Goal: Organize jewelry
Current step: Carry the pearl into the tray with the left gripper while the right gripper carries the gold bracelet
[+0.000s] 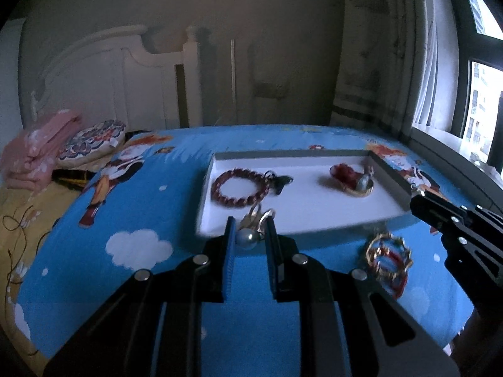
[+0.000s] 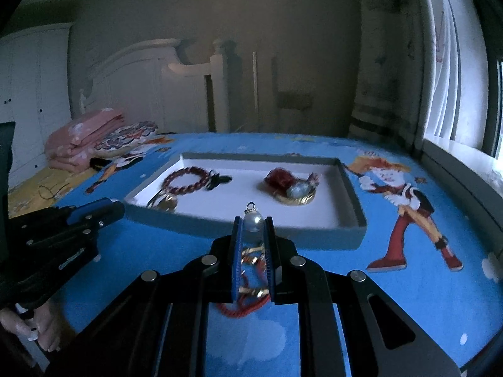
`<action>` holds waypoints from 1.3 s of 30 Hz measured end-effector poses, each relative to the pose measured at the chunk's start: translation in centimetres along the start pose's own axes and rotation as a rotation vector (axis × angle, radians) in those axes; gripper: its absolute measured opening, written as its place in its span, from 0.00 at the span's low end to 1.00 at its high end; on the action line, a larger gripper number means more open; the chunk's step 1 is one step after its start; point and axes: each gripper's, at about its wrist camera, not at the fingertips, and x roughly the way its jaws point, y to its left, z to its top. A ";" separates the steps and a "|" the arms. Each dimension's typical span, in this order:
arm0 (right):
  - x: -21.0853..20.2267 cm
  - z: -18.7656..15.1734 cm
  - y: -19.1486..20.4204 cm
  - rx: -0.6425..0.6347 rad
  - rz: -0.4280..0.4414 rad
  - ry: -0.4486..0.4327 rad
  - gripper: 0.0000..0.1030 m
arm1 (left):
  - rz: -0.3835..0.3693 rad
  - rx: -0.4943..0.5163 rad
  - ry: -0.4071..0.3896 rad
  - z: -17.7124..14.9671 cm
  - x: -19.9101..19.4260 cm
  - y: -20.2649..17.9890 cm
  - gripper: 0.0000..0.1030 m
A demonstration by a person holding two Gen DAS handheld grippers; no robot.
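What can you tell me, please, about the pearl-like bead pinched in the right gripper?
The pearl-like bead is a round, glossy, silvery-white ball with a small gold-coloured cap and ring on top. It sits upright between the blue-padded tips of the right gripper, which is shut on it, held in front of the tray's near wall.

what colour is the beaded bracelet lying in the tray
Dark red; the beaded bracelet shows best in the left wrist view, in the tray's left part.
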 end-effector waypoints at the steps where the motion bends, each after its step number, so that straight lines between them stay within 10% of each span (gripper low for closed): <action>1: 0.1 0.2 -0.2 0.001 -0.003 -0.003 0.13 | -0.002 0.001 -0.001 0.3 0.2 -0.2 0.17; 27: 8.8 5.4 -0.4 -0.076 -0.015 0.089 0.13 | 0.101 0.021 0.071 7.0 10.3 -2.2 0.18; 31: 10.0 5.4 -0.7 -0.074 -0.004 0.137 0.15 | 0.119 -0.004 0.085 6.7 11.0 -1.4 0.46; 35: 10.1 5.4 -1.2 -0.055 -0.002 0.148 0.44 | 0.132 0.005 0.067 6.5 10.6 -1.1 0.48; 39: 9.6 5.4 -1.4 -0.067 -0.010 0.129 0.43 | 0.137 0.001 0.055 6.5 9.9 -0.9 0.54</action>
